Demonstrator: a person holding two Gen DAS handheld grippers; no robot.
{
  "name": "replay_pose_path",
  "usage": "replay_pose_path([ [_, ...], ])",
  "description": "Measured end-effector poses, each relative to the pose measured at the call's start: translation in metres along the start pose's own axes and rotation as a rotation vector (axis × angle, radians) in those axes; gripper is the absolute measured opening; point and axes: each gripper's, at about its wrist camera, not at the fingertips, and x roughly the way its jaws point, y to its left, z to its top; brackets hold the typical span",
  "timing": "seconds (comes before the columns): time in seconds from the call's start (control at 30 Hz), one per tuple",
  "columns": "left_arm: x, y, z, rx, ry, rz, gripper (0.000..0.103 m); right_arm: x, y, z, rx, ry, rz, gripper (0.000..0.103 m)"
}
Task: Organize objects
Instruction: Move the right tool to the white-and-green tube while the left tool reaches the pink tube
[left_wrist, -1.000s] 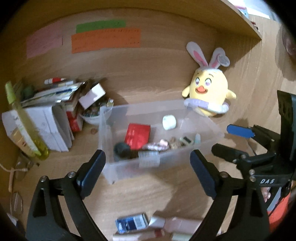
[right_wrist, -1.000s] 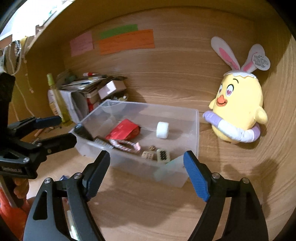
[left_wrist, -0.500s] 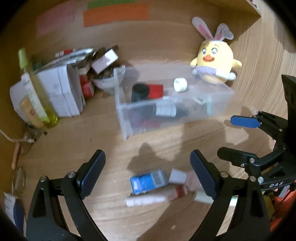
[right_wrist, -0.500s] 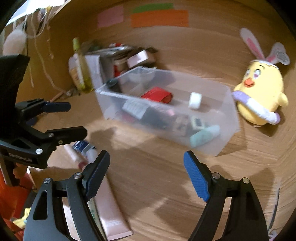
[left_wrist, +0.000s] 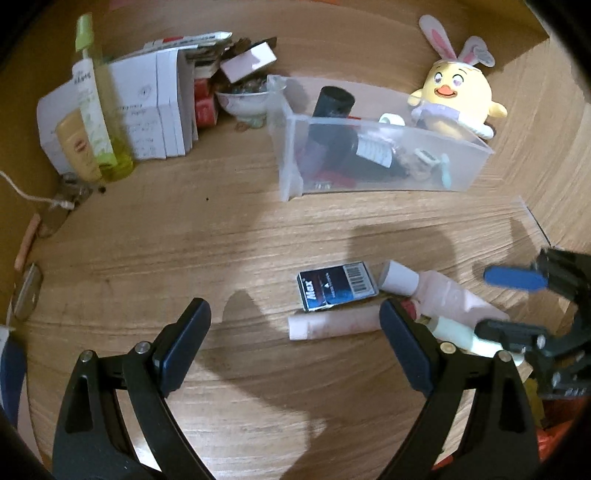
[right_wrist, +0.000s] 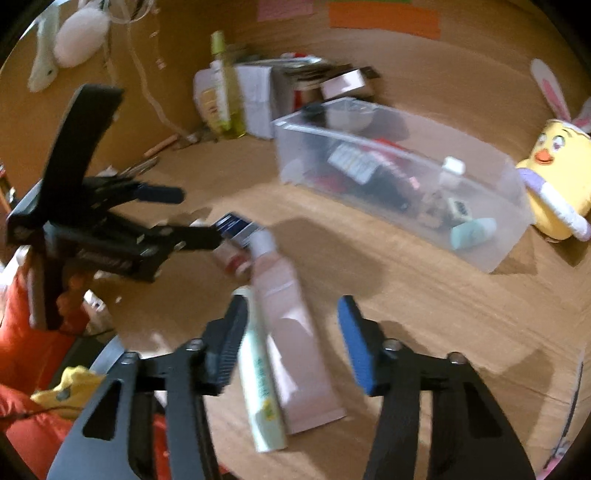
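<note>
- The right gripper (right_wrist: 291, 343) is closing around a pink tube (right_wrist: 295, 332) and pale green tube (right_wrist: 258, 373), near the clear bin (right_wrist: 491, 254); pads not yet pressing.
- The left gripper (left_wrist: 295, 350) hangs apart, empty.
- Tubes look soft, light, slippery: grip mid-body.

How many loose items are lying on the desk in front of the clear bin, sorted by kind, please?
Tubes: 3, namely pink tube, pale green tube, and slim white-capped tube
Boxes: 1, the blue box
Total: 4
</note>
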Motion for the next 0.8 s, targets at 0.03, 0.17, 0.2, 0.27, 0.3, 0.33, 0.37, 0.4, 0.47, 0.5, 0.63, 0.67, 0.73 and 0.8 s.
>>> replay_pose_path([
  [0.03, 0.001, 0.000, -0.001, -0.004, 0.003, -0.003, 0.094, 0.001, 0.004, -0.001, -0.012, 0.005, 0.004, 0.036],
  [0.17, -0.002, -0.006, 0.001, 0.023, -0.004, -0.012, 0.094, 0.005, 0.016, -0.007, -0.052, 0.027, 0.023, 0.027],
  [0.2, -0.002, -0.009, 0.002, 0.036, -0.007, -0.014, 0.094, 0.004, 0.018, -0.008, -0.058, 0.026, 0.023, 0.026],
  [0.27, 0.000, -0.015, 0.004, 0.064, -0.006, -0.027, 0.094, 0.005, 0.019, -0.008, -0.061, 0.030, 0.032, 0.023],
  [0.3, 0.001, -0.018, 0.006, 0.074, -0.002, -0.031, 0.094, 0.005, 0.019, -0.009, -0.059, 0.032, 0.035, 0.020],
  [0.33, 0.004, -0.022, 0.007, 0.089, 0.004, -0.034, 0.094, 0.005, 0.019, -0.009, -0.059, 0.034, 0.034, 0.020],
  [0.37, 0.006, -0.024, 0.007, 0.100, 0.008, -0.036, 0.094, 0.004, 0.019, -0.009, -0.060, 0.032, 0.035, 0.020],
  [0.4, 0.008, -0.027, 0.007, 0.114, 0.013, -0.035, 0.094, 0.004, 0.019, -0.010, -0.065, 0.032, 0.039, 0.020],
  [0.47, 0.011, -0.029, 0.007, 0.127, 0.010, -0.045, 0.094, 0.004, 0.019, -0.010, -0.072, 0.040, 0.041, 0.020],
  [0.5, 0.012, -0.027, 0.007, 0.123, 0.016, -0.053, 0.094, 0.005, 0.020, -0.010, -0.077, 0.046, 0.040, 0.020],
  [0.63, 0.015, -0.019, 0.006, 0.078, 0.059, -0.103, 0.094, 0.011, 0.021, -0.013, -0.087, 0.069, 0.036, 0.019],
  [0.67, 0.015, -0.017, 0.003, 0.076, 0.062, -0.097, 0.094, 0.011, 0.020, -0.014, -0.086, 0.071, 0.035, 0.019],
  [0.73, 0.013, -0.018, -0.001, 0.088, 0.059, -0.069, 0.094, 0.010, 0.019, -0.014, -0.081, 0.064, 0.032, 0.019],
  [0.8, 0.010, -0.017, -0.005, 0.091, 0.055, -0.070, 0.094, 0.010, 0.016, -0.014, -0.069, 0.060, 0.029, 0.019],
])
